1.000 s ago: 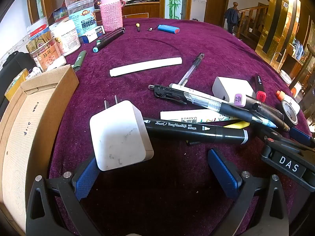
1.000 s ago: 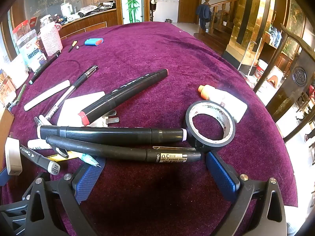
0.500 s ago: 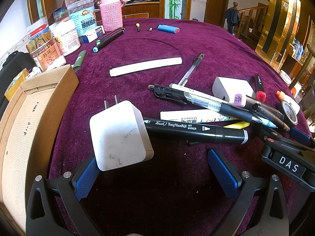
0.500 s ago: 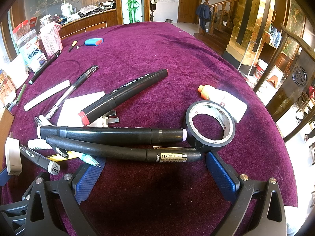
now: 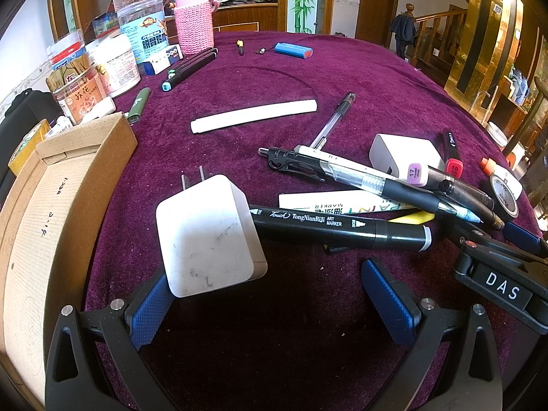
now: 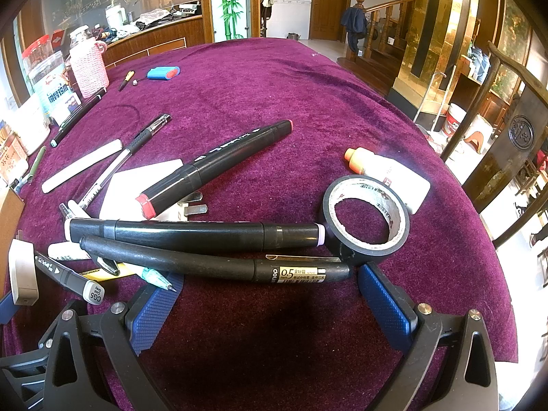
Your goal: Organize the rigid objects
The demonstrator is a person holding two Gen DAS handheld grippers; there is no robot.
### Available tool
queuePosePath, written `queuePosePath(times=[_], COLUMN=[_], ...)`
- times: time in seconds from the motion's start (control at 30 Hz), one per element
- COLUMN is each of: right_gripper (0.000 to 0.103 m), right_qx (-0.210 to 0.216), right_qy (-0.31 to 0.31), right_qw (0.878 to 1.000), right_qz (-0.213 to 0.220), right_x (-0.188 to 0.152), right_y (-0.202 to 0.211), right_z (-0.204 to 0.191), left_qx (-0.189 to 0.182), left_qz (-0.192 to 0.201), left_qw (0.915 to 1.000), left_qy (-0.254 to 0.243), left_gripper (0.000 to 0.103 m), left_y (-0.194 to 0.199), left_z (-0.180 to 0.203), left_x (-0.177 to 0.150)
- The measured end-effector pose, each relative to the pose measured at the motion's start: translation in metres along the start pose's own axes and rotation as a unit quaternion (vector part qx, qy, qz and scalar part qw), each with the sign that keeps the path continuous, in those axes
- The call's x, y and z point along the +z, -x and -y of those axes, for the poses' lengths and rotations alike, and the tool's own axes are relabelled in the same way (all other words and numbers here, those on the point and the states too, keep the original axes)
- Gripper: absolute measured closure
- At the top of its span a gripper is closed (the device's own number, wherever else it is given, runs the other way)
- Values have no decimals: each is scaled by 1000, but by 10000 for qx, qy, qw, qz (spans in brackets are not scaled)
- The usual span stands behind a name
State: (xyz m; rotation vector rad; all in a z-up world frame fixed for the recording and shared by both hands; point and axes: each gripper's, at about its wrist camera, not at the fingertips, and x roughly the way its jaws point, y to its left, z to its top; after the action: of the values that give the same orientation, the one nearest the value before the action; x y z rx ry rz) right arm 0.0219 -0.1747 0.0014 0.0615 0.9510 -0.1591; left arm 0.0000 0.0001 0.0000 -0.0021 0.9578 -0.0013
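Observation:
A pile of pens and markers lies on the purple cloth. In the left wrist view a white plug charger (image 5: 205, 236) lies just ahead of my open, empty left gripper (image 5: 270, 304), against its left finger. A black art marker (image 5: 339, 227) lies beside it. A cardboard box (image 5: 44, 219) stands at the left. In the right wrist view my open, empty right gripper (image 6: 270, 304) sits just behind a black 0.5 pen (image 6: 219, 263), a black marker (image 6: 195, 234) and a roll of black tape (image 6: 366, 219). A red-capped marker (image 6: 215, 167) rests on a second white charger (image 6: 137, 185).
Jars (image 5: 140, 34) and a pink knitted bottle (image 5: 193, 24) stand at the back left. A white stick (image 5: 253, 116), a blue lighter (image 5: 293, 49) and an orange-capped glue bottle (image 6: 387, 174) lie on the cloth. The table edge drops off at the right.

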Motion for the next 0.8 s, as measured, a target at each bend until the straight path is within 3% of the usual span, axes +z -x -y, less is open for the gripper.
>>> queuePosePath(times=[0.13,0.27,0.43,0.8], right_gripper=[1,1,1,1], right_qx=[0,0,1,87], right_qy=[0,0,1,44], right_qw=[10000,10000,10000,9999], right_qz=[0,0,-2,-59], right_x=[0,0,0,1], right_y=[0,0,0,-1], right_z=[0,0,0,0], left_qx=[33,-304,-366,-277], left_qz=[-142,-715,-270,-269], left_qw=[9999,9965,9977,9982], left_qy=[5,-317,-496,-466], left_gripper=[0,1,0,0], left_y=[0,4,16,17], left_z=[0,-4,-11,-8], left_x=[1,1,-21,-22])
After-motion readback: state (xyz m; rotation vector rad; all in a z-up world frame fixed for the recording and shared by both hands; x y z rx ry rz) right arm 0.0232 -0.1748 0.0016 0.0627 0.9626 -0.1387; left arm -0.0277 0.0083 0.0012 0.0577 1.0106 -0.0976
